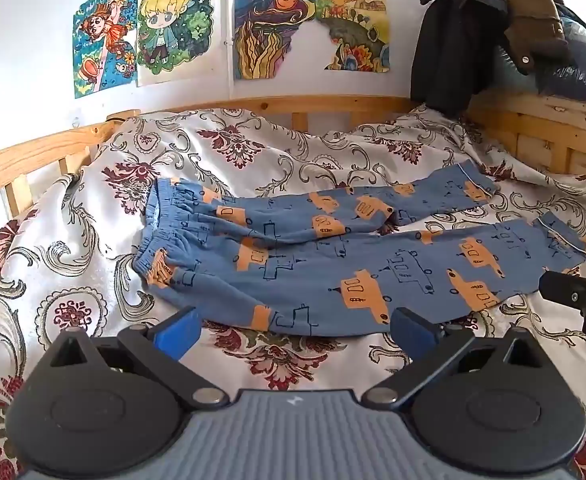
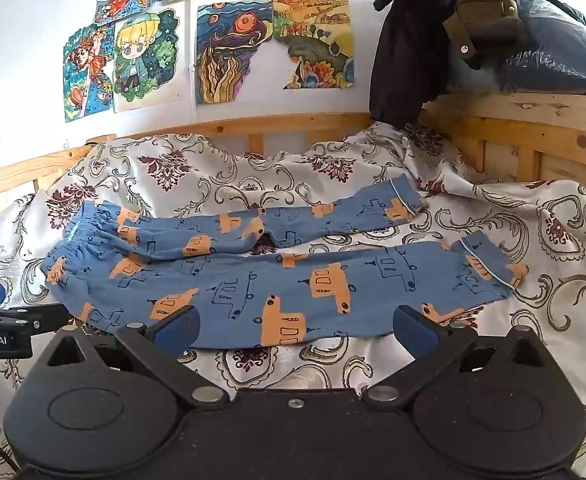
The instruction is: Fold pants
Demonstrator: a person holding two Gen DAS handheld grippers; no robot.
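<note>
Pants (image 1: pixel 333 264) lie spread flat on the bed (image 1: pixel 253 152), waistband (image 1: pixel 161 232) to the left, both legs running right. The near leg (image 2: pixel 293 292) is straight; the far leg (image 2: pixel 325 216) angles away from it, leaving a bare wedge of bedspread between the two cuffs. No fold is made yet.

Left gripper (image 1: pixel 295 326) hovers at the near edge of the pants, toward the waistband half, jaws wide apart and holding nothing. Right gripper (image 2: pixel 295 326) hovers over the near leg's lower edge, jaws likewise wide apart and empty. Whether either touches the cloth cannot be told.

Judged step: taking hold for the first fold, most likely bringing one leg over the other.

Risks noted:
- The bedspread is soft and rumpled. A low pinch could catch it along with the pants and drag both.
- The legs are splayed. Folding without squaring them first would leave the cuffs misaligned.
- The fabric is thin and limp. A grip on one layer only would let the lower layer slide and bunch near the crotch (image 2: pixel 267 240).
- The elastic waistband is gathered; it may curl on lifting.
- The grippers sit close together, so a crossing move risks contact.
</note>
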